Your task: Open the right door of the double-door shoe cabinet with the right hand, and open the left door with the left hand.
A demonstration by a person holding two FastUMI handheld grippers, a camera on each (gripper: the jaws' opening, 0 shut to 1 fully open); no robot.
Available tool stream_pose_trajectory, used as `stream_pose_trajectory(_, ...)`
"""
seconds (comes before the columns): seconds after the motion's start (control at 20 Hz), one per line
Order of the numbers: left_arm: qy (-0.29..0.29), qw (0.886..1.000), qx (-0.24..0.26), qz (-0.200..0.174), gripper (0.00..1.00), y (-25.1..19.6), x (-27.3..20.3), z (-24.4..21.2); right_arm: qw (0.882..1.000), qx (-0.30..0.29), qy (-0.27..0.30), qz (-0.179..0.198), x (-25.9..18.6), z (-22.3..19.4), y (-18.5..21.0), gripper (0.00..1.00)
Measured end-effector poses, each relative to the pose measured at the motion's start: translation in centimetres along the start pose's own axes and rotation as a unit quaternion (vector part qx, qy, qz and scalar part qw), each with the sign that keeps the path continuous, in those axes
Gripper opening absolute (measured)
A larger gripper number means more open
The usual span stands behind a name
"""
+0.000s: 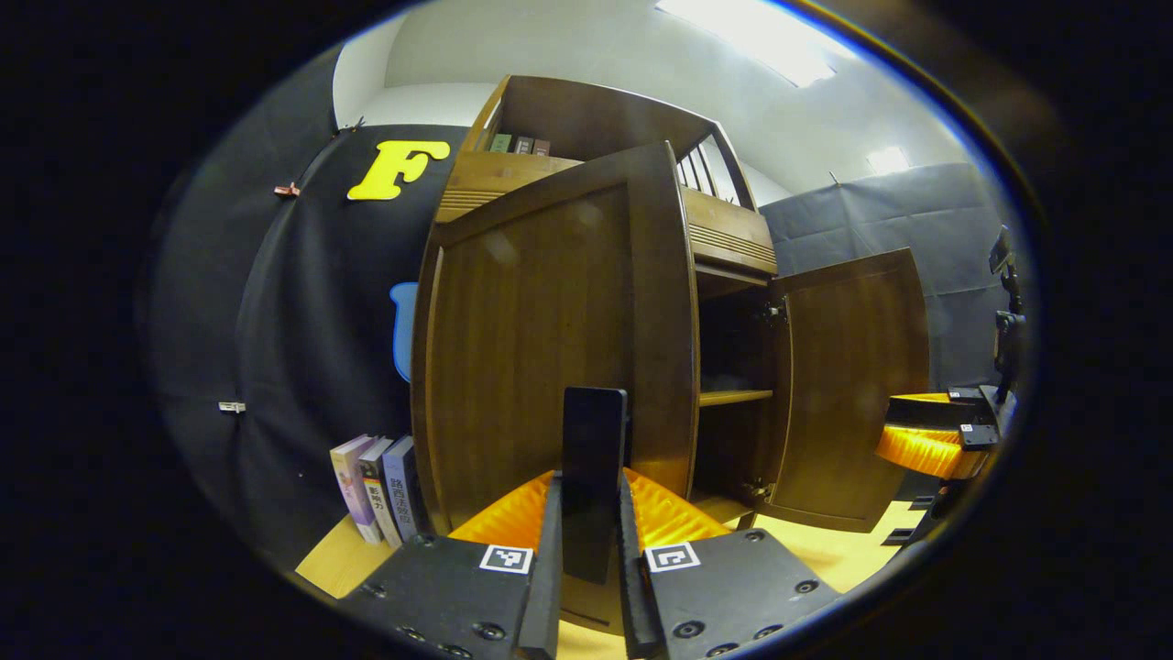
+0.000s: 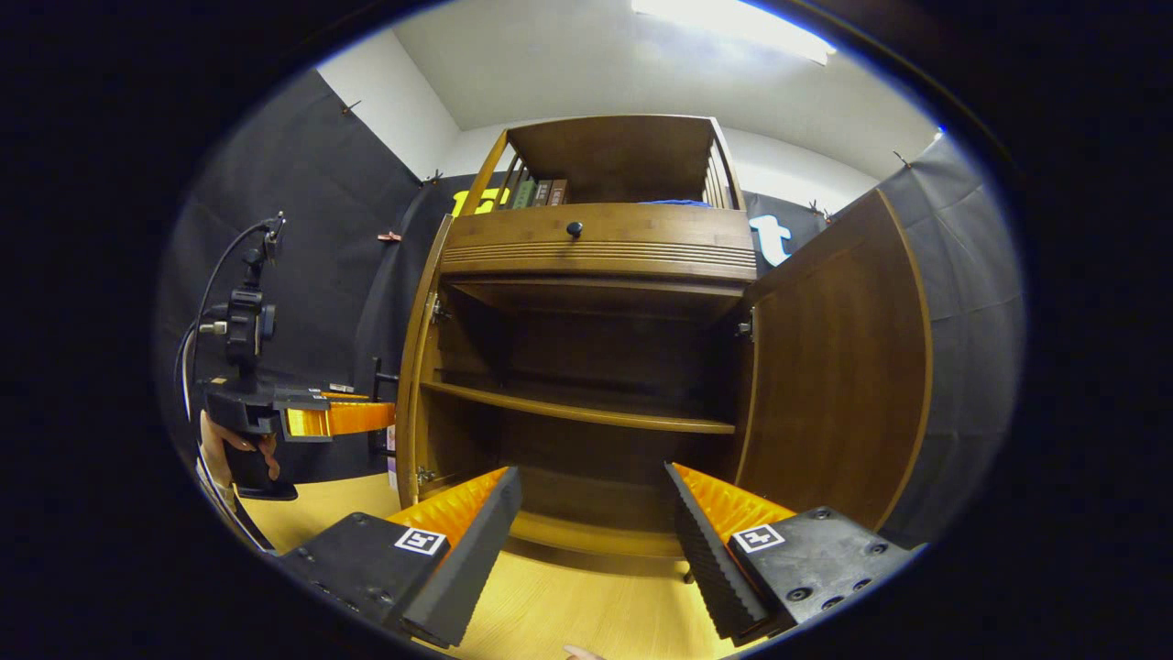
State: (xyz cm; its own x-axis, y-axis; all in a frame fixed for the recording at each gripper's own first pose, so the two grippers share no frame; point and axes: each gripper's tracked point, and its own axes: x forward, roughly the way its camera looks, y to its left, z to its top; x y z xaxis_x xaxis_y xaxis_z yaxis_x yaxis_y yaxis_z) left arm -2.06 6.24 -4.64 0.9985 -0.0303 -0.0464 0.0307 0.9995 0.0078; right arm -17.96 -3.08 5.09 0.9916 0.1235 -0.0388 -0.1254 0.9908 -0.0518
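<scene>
Double-door shoe cabinet (image 2: pixel 596 247): dark brown wood, paler drawer band with small black knob (image 2: pixel 575 228) above door bay, open rack on top. Stands on yellow floor against far booth wall.
Left door (image 1: pixel 550 339) swung partway out, its dark upright handle (image 1: pixel 594 477) clenched between left gripper (image 1: pixel 591 559) fingers.
Right door (image 2: pixel 838 385) wide open at right; shelf (image 2: pixel 577 411) bare.
Right gripper (image 2: pixel 596 541) released, fingers spread, facing interior.
Books (image 1: pixel 380 486) at cabinet's left; spine text unreadable.
</scene>
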Motion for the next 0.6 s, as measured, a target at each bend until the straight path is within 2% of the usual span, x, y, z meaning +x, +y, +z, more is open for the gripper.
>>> stream_pose_trajectory(0.3,-0.003,0.999,0.011,0.036,0.28,2.5,-2.6,0.4,0.999,0.018,0.002,0.048,1.5,-0.8,3.2,0.97)
stream_pose_trajectory(0.6,-0.001,0.997,0.027,0.068,0.23,4.8,-4.5,0.6,0.997,0.023,-0.003,0.071,2.4,-0.8,5.3,0.96)
